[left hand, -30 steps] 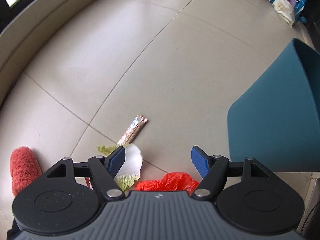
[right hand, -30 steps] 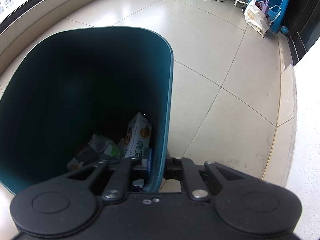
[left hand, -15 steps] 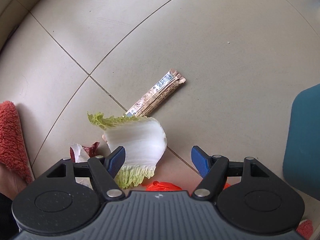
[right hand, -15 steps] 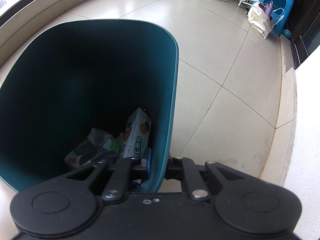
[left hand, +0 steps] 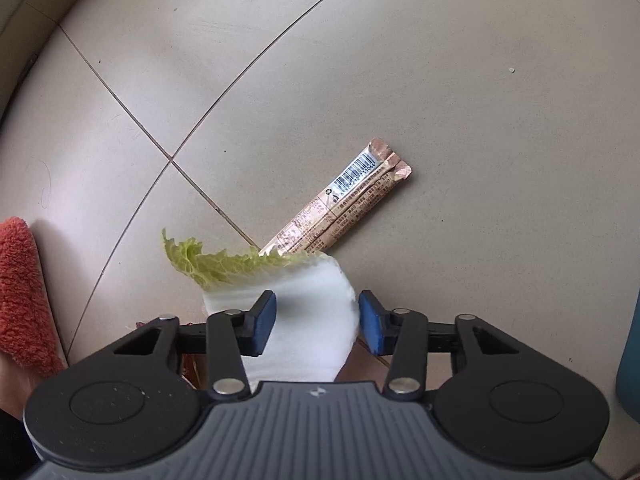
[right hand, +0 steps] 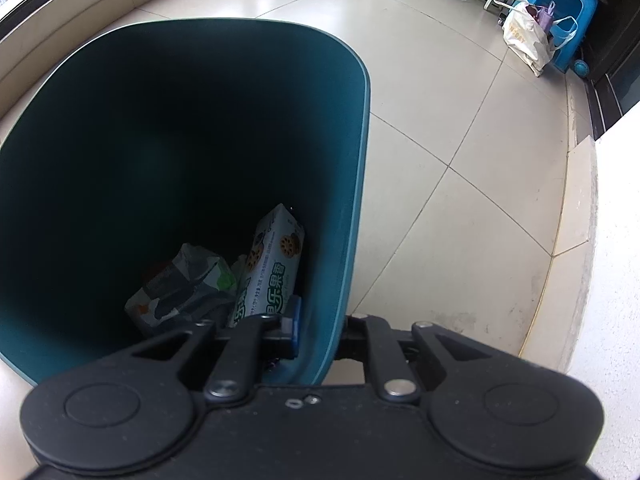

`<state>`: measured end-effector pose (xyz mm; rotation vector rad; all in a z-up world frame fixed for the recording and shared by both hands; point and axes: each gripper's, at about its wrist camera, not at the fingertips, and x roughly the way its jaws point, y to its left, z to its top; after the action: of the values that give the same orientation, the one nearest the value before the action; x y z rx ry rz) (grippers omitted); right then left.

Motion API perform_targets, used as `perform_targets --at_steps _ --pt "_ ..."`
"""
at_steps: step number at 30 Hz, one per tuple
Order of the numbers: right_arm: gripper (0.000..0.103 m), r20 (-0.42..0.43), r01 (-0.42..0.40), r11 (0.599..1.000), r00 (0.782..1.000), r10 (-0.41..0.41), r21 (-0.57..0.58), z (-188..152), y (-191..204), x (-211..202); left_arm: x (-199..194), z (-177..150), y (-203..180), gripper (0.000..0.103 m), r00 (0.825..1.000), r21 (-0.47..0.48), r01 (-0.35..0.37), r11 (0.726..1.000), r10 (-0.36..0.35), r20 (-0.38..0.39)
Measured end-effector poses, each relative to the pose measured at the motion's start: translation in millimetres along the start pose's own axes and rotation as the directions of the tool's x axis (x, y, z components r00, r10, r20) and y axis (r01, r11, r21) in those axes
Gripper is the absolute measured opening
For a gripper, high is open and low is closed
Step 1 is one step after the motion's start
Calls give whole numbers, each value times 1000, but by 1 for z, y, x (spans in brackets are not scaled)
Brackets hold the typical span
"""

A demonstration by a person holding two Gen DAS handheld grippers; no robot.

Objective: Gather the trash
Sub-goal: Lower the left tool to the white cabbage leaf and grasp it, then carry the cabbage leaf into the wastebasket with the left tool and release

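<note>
Pale white-and-green cabbage leaf [left hand: 280, 292] lies flat on the floor, overlapping one end of a slim copper-coloured barcoded snack wrapper [left hand: 344, 200]. Teal plastic trash bin [right hand: 352, 184] is upright and holds a white biscuit packet [right hand: 272, 268] and crumpled wrapper [right hand: 180, 292].

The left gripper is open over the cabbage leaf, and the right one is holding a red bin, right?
Not quite: the bin is teal, not red, as the right wrist view shows. The right gripper does clamp its rim, and the left gripper is open over the cabbage leaf.
</note>
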<state>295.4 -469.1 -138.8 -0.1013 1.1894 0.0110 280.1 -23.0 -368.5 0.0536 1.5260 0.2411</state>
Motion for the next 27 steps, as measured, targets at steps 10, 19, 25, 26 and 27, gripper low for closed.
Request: perform_targets --at_steps 10,19,25,26,27 --pt "13 1 11 1000 1000 -11 5 -3 3 1 -22 -28 23 8 998 4 38 999 -38 44" --pt "12 2 -1 1000 1000 1 27 -4 -2 -1 -70 -42 45 7 990 -30 97 995 -94 103" --pt "11 2 -3 999 1000 3 36 -3 -4 -2 -126 -40 45 7 980 13 104 994 -105 169" --pt "11 3 -6 999 1000 6 40 -3 -5 -3 -137 -42 43 7 978 27 109 994 -112 178" --pt "10 3 -8 999 1000 8 42 -3 -6 -3 -149 -43 39 7 975 42 112 993 -118 188"
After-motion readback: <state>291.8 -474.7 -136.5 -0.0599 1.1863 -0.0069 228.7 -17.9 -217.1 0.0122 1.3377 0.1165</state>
